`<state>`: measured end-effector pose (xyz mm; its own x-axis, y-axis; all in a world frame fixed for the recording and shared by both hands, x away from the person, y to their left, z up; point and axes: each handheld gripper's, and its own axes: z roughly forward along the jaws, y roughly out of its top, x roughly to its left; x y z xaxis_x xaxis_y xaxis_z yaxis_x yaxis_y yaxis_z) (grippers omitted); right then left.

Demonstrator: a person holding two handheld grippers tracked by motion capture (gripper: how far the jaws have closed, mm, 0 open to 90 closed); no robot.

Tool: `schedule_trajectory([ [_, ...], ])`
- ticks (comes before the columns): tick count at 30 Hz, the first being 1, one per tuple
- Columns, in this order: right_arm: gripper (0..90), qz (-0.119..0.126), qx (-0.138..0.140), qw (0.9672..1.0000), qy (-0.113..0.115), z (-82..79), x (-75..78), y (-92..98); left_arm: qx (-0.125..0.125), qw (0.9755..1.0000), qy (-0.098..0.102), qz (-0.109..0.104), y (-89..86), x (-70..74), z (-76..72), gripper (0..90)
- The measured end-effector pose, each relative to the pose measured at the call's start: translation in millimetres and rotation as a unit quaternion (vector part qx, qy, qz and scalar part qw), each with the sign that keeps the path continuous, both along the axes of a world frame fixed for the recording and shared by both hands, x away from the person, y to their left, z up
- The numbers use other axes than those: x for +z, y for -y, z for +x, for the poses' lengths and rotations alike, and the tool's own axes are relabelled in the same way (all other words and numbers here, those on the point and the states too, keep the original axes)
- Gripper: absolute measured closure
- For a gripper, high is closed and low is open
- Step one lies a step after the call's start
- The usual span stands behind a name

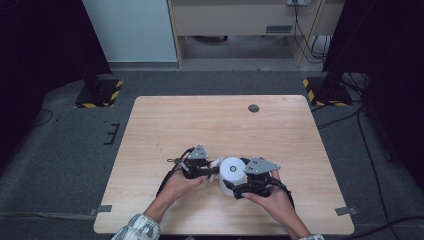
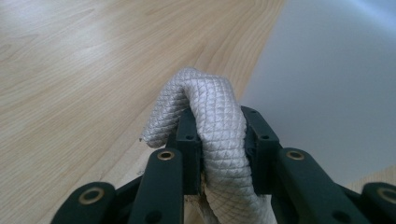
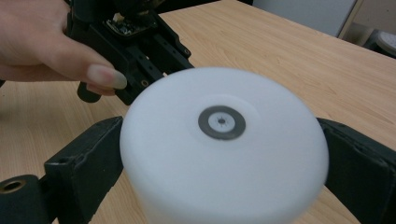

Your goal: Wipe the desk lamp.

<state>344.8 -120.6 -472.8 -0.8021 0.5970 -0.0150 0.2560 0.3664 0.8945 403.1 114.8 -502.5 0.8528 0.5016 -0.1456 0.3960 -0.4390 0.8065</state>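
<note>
A white canister [image 3: 261, 177] with a small grey ring on its top sits between the jaws of my right gripper [image 3: 224, 154]; the jaws flank it closely on both sides and its outline is blurred. In the high view the canister [image 1: 231, 171] is at the table's near middle, with the right gripper [image 1: 239, 179] reaching in from the right. My left gripper [image 2: 224, 140] is shut on a pale, quilted strip of cloth [image 2: 210, 102] that loops up over its fingertips. The left gripper [image 1: 212, 167] sits just left of the canister, where a bit of the strip [image 1: 216, 162] shows.
The wooden table [image 1: 220, 120] has a small dark round hole [image 1: 253, 108] near its far edge. Grey carpet surrounds it, with two hazard-striped stand bases [image 1: 100, 92] at the far corners. A hand [image 3: 42, 46] holds the left gripper [image 3: 140, 60] close behind the canister.
</note>
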Motion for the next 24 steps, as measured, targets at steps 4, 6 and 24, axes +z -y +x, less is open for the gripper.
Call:
schedule_trajectory([
  [4,8.3,-0.007,-0.002,0.9999,0.007,-0.4,1.4,-2.3,-0.001,1.0,0.004,-0.003,-1.4,3.2,-3.7,70.9],
  [6,8.5,-0.01,0.0,0.9999,0.004,-0.4,2.6,-3.0,-0.004,1.0,0.005,-0.003,-3.2,5.4,-7.2,70.9],
  [24,8.6,-0.011,-0.001,0.9999,-0.003,1.4,3.1,0.6,-0.072,0.9973,0.012,-0.001,-10.0,16.9,-60.7,70.8],
])
